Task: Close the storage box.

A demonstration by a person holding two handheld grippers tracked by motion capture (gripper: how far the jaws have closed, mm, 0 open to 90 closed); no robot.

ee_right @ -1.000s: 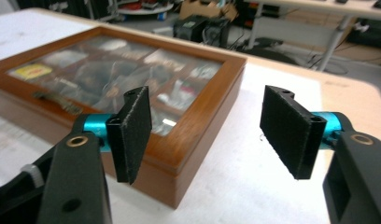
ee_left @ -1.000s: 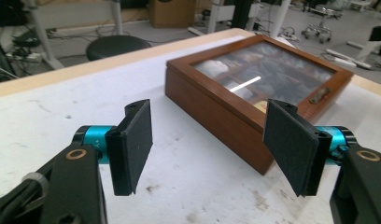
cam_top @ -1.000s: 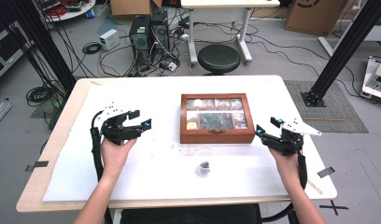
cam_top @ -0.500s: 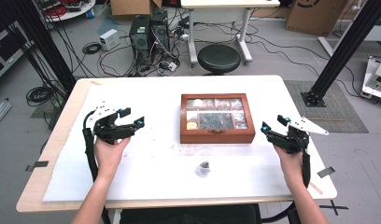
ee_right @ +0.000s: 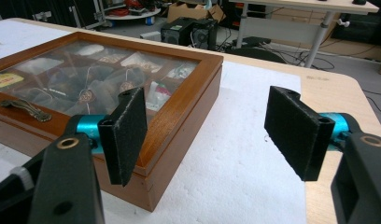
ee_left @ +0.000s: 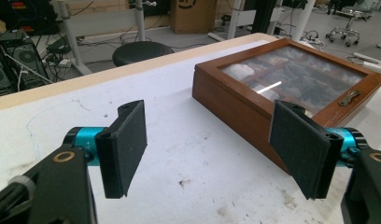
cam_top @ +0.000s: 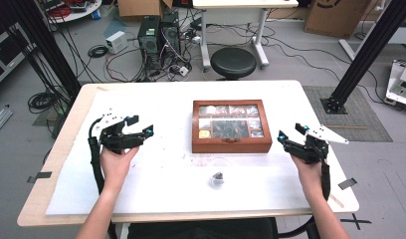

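Flanking the closed wooden box at the centre of the tabletop, we are holding the left tool and right tool released and empty, jaws having just been opening wider, readying both for an approach.

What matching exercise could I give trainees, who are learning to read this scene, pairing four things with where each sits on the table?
Things:
1. wooden box
2. small clear packet
3. left hand-held gripper
4. right hand-held gripper

Places and states:
A. lies on the white sheet in front of the box, nearer the person
B. jaws open, beside the box's right end
C. middle of the table, glass lid shut
D. jaws open, to the left of the box, apart from it

Pairs: 1-C, 2-A, 3-D, 4-B
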